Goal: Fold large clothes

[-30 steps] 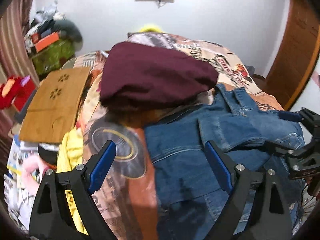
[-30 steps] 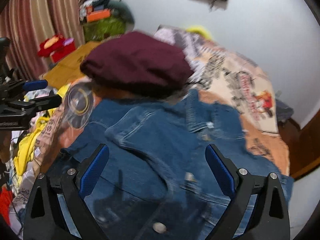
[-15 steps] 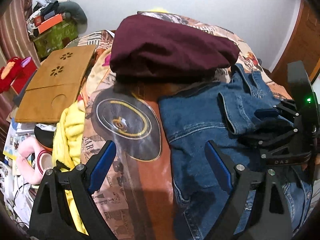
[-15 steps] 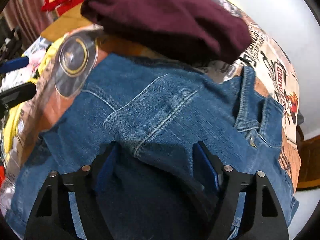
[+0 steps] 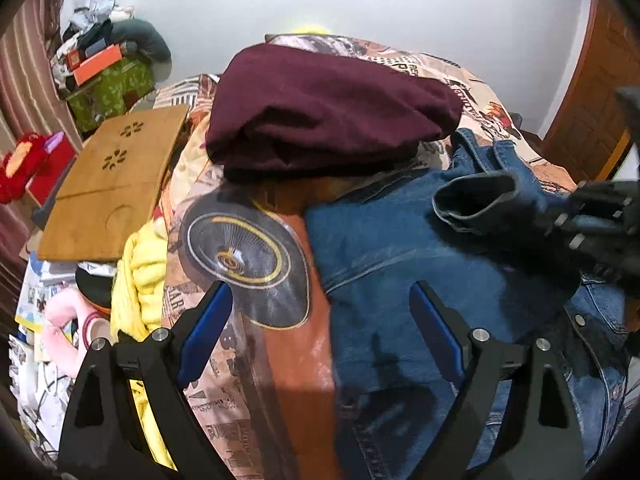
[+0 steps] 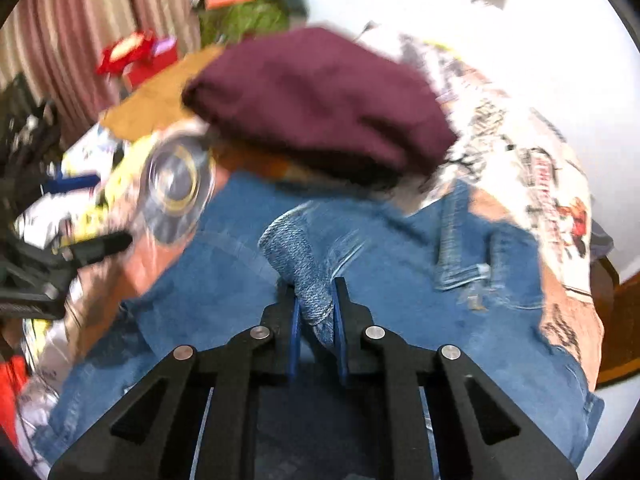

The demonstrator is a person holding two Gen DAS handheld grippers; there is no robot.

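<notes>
My right gripper [image 6: 315, 312] pinches a raised fold of the faded denim jacket [image 5: 420, 264], spread at 4 o'clock on the printed bedspread [image 5: 256, 344]. My left gripper [image 5: 320, 332] hangs spread wide. A maroon garment [image 5: 328, 112] lies at 12, near the white wall [image 5: 400, 4].
</notes>
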